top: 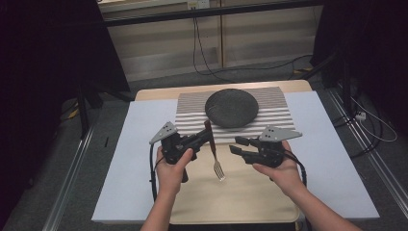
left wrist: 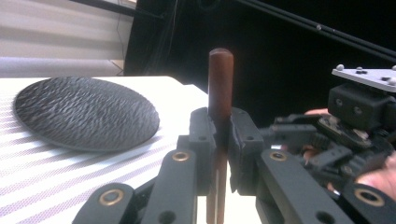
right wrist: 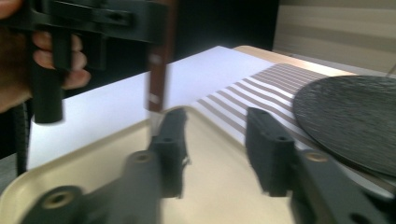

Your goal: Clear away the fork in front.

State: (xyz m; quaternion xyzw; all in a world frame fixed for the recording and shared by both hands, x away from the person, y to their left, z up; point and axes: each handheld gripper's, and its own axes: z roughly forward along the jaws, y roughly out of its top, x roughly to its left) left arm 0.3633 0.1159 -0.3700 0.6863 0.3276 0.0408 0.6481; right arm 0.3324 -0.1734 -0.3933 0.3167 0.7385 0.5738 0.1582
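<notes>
Nearest, a beige tray [top: 240, 192] is seen beneath a wooden-handled metal fork [top: 215, 156], clamped by the left gripper [top: 208, 136]; the right gripper [top: 235, 145] is held agape near a dark round plate [top: 232, 108].

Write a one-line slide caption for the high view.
Left tongs grip a fork above the beige tray; right tongs open beside it.

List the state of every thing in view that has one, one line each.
Fork: lifted off the tray, hanging tines down, clamped by its brown handle.
Left gripper: shut on the fork handle.
Right gripper: open, holding nothing.
Plate: empty, flat on the striped mat.
Tray: nothing lying on it.
Striped mat: spread flat under the plate.
</notes>
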